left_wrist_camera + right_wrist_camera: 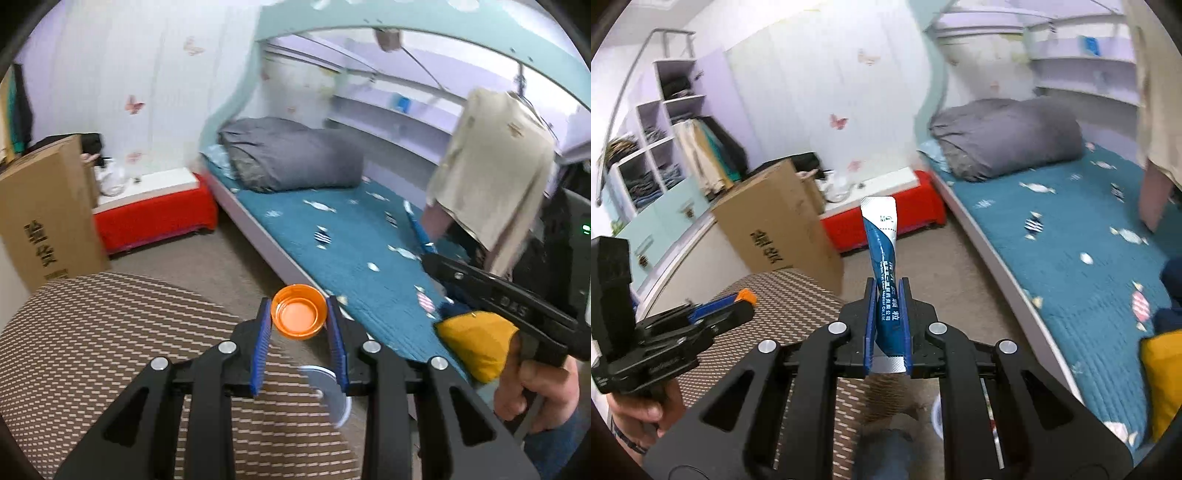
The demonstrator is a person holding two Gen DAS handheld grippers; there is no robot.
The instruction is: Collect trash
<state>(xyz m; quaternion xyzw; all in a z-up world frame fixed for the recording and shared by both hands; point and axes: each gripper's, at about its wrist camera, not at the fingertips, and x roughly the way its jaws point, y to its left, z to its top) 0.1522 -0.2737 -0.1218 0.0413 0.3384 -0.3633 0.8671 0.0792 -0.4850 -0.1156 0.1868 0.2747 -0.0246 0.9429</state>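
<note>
Cap [299,316] clamped in left gripper [300,321], sachet [884,266] in right gripper [888,314], above stool [92,332]; bed [351,251], box [44,210] nearby.

We see the bed [1052,236] running along the right side, with the rolled quilt [1004,136] at its far end. Left of the bed's far end the low box [886,218] sits against the wall, and the cardboard carton [775,225] stands left of that, in front of the shelf unit [653,147]. The woven stool [92,350] lies nearest us, before the carton, left of the bed.
</note>
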